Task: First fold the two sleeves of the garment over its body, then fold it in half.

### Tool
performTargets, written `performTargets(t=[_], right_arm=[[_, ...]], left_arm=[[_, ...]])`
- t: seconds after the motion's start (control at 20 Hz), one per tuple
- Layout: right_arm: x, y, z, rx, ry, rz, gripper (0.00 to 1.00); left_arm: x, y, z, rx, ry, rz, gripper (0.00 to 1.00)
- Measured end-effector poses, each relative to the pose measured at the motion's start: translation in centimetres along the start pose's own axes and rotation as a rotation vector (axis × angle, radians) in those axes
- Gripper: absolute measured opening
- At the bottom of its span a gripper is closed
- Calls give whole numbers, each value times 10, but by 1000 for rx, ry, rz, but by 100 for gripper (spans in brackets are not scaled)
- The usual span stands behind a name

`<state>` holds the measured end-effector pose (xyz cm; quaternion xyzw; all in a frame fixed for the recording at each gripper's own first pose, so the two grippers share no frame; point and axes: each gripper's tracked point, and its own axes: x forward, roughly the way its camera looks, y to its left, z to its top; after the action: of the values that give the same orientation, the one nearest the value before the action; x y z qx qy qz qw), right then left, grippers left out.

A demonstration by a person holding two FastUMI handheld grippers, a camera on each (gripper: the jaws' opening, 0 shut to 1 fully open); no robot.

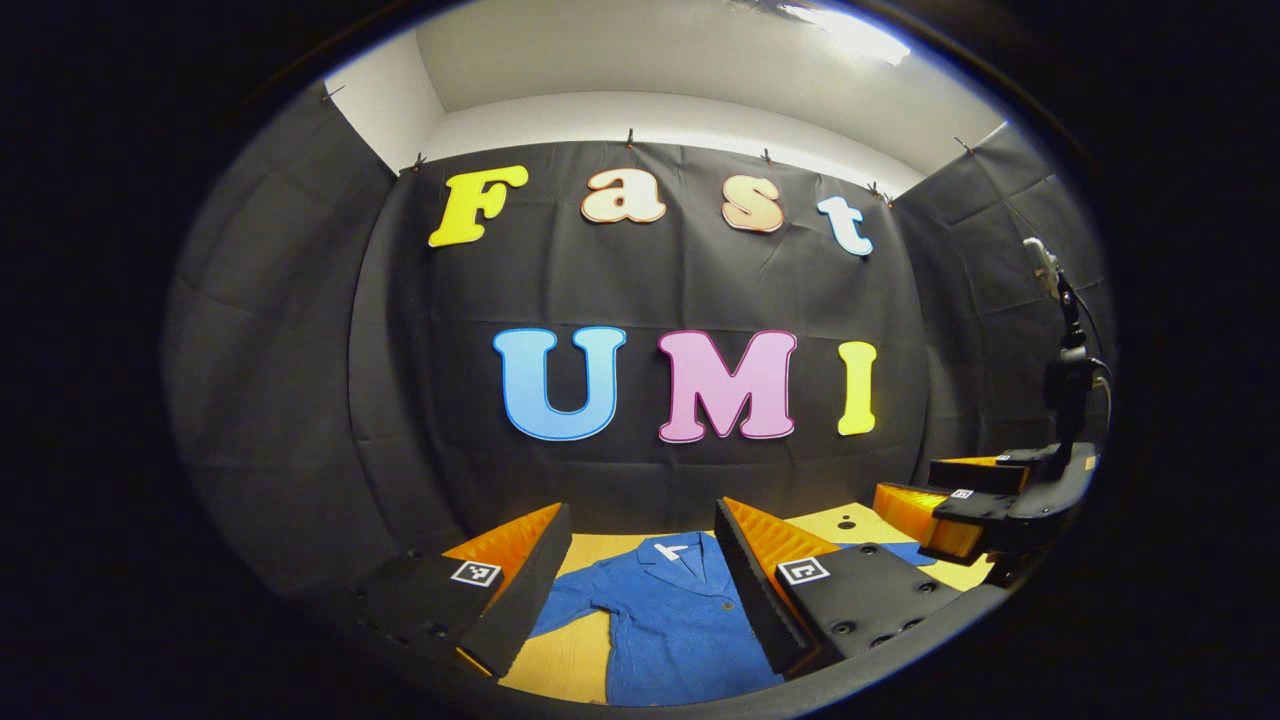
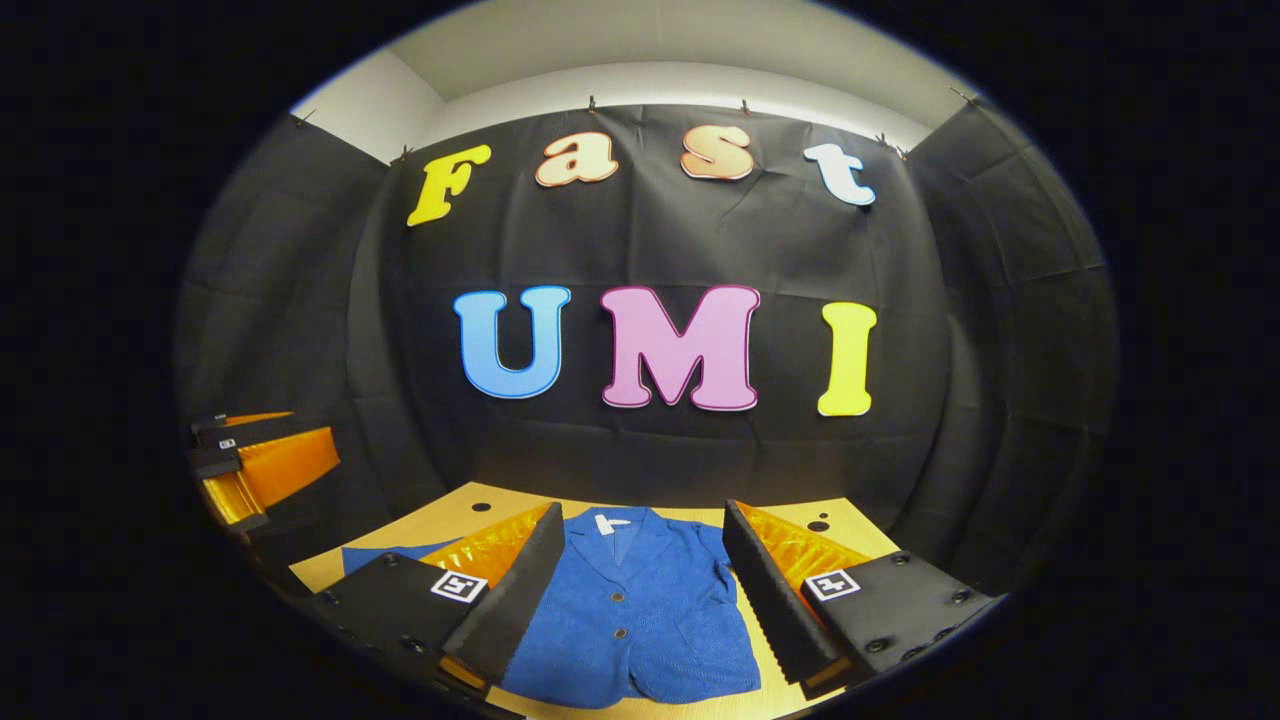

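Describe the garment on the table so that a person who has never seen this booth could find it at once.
Look below the black cloth wall to the light wooden table. On it lies the blue jacket, spread flat with its collar toward the wall. It is the sole blue, soft thing there, with a white neck label and buttons down the front.

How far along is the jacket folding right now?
Nothing looks folded yet: the blue jacket lies flat on the wooden table, one sleeve spread sideways. The left gripper and right gripper hover open above it. Both sleeve folds and the halving remain.
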<state>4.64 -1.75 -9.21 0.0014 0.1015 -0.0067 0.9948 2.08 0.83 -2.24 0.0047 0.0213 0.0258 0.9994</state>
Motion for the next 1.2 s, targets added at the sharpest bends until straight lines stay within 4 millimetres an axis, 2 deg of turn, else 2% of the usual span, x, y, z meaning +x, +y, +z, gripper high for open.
performTargets(t=[0.2, 0.4, 0.45, 0.5, 0.55, 0.8, 1.05, 1.2], right_arm=[[29, -24, -25, 13, 66, -17, 99], [64, -66, -54, 55, 135, -72, 99], [74, -77, -60, 64, 154, -88, 94], [82, -91, -69, 66, 171, -106, 94], [90, -105, -77, 68, 191, -123, 99], [123, -182, -120, 93, 280, -221, 100], [137, -258, -182, 165, 421, -325, 100], [135, -302, -213, 199, 491, -384, 100]], left_arm=[[4, -8, -3, 10, 16, 15, 82], [9, -13, -10, 11, 44, 41, 82], [11, -14, -12, 11, 52, 51, 82], [12, -16, -14, 9, 58, 59, 82], [15, -18, -15, 7, 63, 66, 82], [29, -36, -21, 18, 87, 92, 82], [47, -68, -21, 40, 98, 88, 83], [57, -88, -27, 28, 118, 78, 82]])
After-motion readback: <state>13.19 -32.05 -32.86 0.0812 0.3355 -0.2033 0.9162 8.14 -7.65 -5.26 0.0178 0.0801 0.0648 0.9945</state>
